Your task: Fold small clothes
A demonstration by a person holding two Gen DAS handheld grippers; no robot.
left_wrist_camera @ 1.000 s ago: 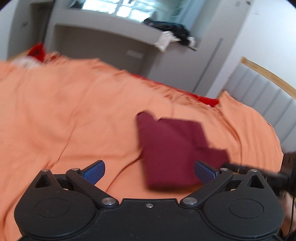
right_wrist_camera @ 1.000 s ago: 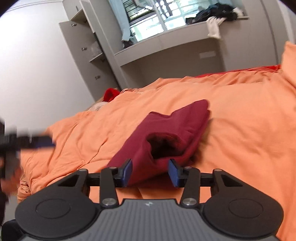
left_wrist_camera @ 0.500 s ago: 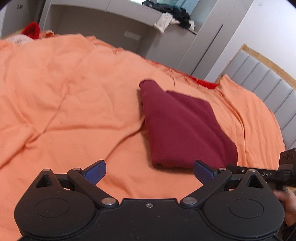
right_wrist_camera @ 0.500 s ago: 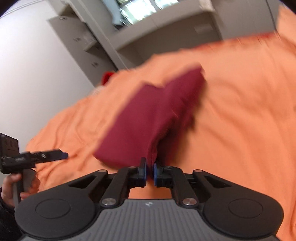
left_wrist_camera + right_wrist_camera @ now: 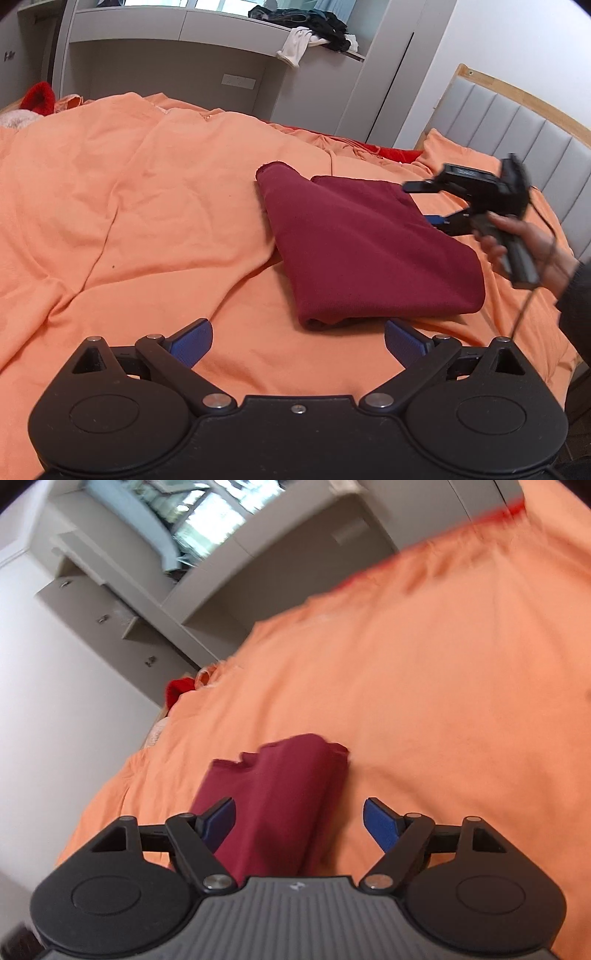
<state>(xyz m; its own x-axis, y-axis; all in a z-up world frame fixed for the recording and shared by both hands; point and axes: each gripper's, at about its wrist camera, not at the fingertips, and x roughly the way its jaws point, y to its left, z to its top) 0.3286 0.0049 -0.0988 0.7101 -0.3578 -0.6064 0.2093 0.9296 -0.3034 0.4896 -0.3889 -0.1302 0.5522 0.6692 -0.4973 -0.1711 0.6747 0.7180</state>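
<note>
A folded dark red garment (image 5: 362, 243) lies on the orange bedsheet (image 5: 147, 206). My left gripper (image 5: 299, 341) is open and empty, just short of the garment's near edge. My right gripper (image 5: 299, 818) is open, its jaws on either side of the garment's near end (image 5: 280, 797), not gripping it. In the left wrist view the right gripper (image 5: 436, 221) is at the garment's far right edge, held in a hand.
A grey padded headboard (image 5: 517, 125) with a wooden frame stands at the right. A grey desk and shelf unit (image 5: 184, 55) with clothes on top stands behind the bed. A red item (image 5: 38, 98) lies at the far left.
My right gripper was shut on the garment's edge half a second ago and has now opened and let it go. The garment lies flatter. The left gripper stayed open.
</note>
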